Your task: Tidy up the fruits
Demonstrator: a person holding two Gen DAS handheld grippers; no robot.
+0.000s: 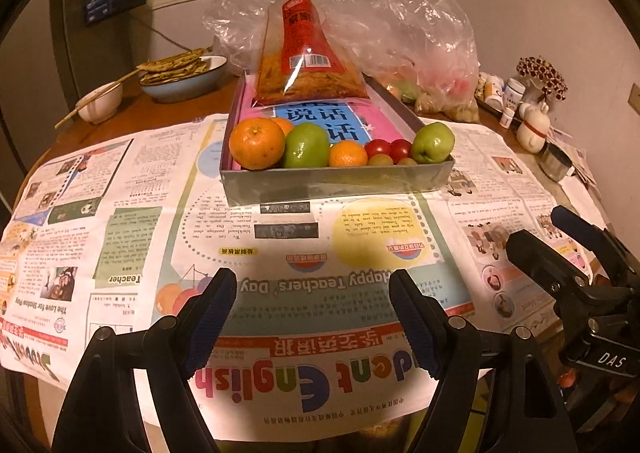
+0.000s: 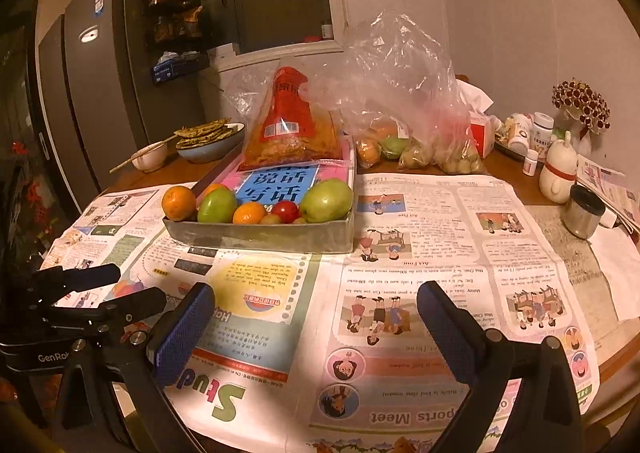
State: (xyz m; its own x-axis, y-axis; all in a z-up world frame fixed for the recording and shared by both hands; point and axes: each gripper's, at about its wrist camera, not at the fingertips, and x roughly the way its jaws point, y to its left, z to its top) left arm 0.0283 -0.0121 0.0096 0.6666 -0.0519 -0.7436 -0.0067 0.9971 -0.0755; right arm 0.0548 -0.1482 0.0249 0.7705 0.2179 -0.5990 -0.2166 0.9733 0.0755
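A grey tray [image 1: 336, 181] [image 2: 260, 239] stands on the newspaper. Along its near edge lie a large orange [image 1: 257, 142] [image 2: 178, 202], a green apple [image 1: 306, 145] [image 2: 216, 205], a small orange [image 1: 348, 154] [image 2: 249, 213], red tomatoes [image 1: 389, 149] [image 2: 285, 211] and a second green apple [image 1: 433, 141] [image 2: 326, 199]. A snack bag [image 1: 308, 53] [image 2: 292, 121] stands on a pink book in the tray. My left gripper [image 1: 314, 327] is open and empty, well short of the tray. My right gripper [image 2: 316, 331] is open and empty, also short of it and to its right.
Newspaper [image 1: 120, 253] [image 2: 440, 253] covers the round table. Clear plastic bags with more fruit [image 2: 408, 149] [image 1: 420, 65] lie behind the tray. A bowl of flatbread [image 1: 182, 73] and a cup with chopsticks [image 1: 100, 103] stand back left. Bottles, a white figurine [image 2: 558, 169] and a metal cup [image 2: 582, 211] stand at right.
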